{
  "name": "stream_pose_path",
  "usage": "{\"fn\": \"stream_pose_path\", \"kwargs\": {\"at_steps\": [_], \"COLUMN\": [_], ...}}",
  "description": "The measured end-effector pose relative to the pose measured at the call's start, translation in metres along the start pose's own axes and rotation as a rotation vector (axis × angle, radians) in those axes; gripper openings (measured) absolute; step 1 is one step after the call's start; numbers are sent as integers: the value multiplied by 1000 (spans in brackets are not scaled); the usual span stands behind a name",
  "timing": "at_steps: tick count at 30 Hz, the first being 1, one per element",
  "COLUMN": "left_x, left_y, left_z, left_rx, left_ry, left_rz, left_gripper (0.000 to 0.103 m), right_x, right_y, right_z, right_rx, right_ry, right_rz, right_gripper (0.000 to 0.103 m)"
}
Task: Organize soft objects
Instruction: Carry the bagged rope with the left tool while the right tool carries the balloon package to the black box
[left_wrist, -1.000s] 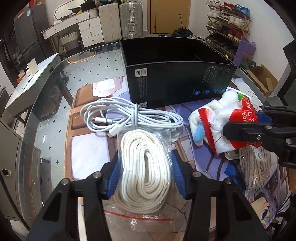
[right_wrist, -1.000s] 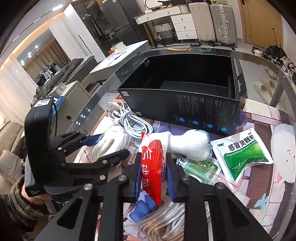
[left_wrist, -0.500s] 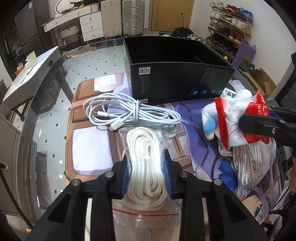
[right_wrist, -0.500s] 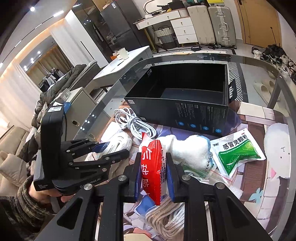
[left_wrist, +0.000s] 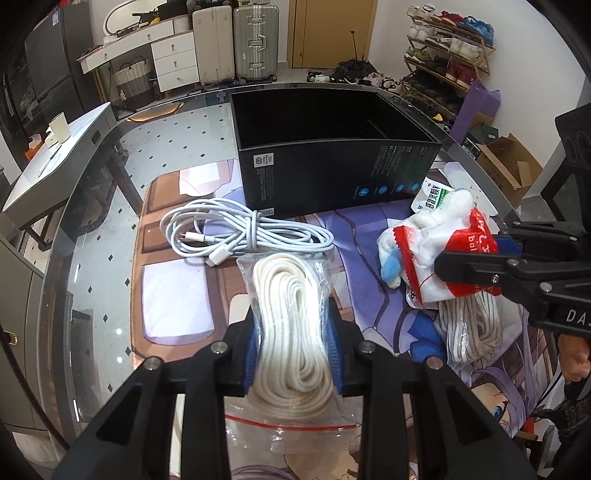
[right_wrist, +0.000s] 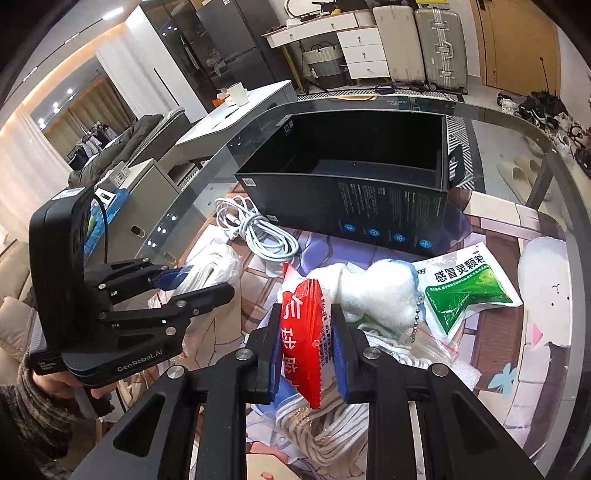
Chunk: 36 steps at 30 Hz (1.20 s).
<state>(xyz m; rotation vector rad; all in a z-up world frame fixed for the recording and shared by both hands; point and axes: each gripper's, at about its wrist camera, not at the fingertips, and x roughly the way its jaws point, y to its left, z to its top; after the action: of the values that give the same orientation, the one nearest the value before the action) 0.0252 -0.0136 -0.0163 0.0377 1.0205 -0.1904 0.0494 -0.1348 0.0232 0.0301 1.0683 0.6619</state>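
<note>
My left gripper (left_wrist: 293, 341) is shut on a clear bag of coiled white rope (left_wrist: 291, 314) and holds it above the mat; it also shows in the right wrist view (right_wrist: 212, 271). My right gripper (right_wrist: 304, 332) is shut on a red and white packet (right_wrist: 306, 332), lifted above the mat; the packet also shows in the left wrist view (left_wrist: 447, 254). An open black box (left_wrist: 332, 158) stands behind, empty inside (right_wrist: 373, 147). A white plush toy (right_wrist: 373, 291) lies just beyond the packet.
A coiled white cable (left_wrist: 236, 232) lies left of the box front. A second rope bag (left_wrist: 472, 321) lies under the right gripper. A green medicine sachet (right_wrist: 465, 288) lies at the right on the printed mat (left_wrist: 177, 280). The glass table edge (left_wrist: 55, 280) curves at left.
My left gripper has closed on the rope bag and lifted it. My right gripper has risen a little with the red packet.
</note>
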Motion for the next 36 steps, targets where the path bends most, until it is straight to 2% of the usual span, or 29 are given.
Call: {"fn": "stream_pose_path", "kwargs": {"at_steps": [16, 25, 36], "left_x": [-1, -5, -23], "left_y": [-5, -6, -7], "left_z": [0, 2, 11], "left_rx": [10, 11, 13], "left_ry": [1, -7, -29], "left_rz": [-7, -11, -8], "left_gripper": [29, 29, 29], "right_x": [-10, -23, -46], "right_y": [-5, 1, 9], "right_z": [-22, -19, 2], "right_rx": [-7, -20, -40], "right_ry": [65, 27, -22], "right_rz": [-58, -43, -24], "right_gripper": [25, 22, 21]}}
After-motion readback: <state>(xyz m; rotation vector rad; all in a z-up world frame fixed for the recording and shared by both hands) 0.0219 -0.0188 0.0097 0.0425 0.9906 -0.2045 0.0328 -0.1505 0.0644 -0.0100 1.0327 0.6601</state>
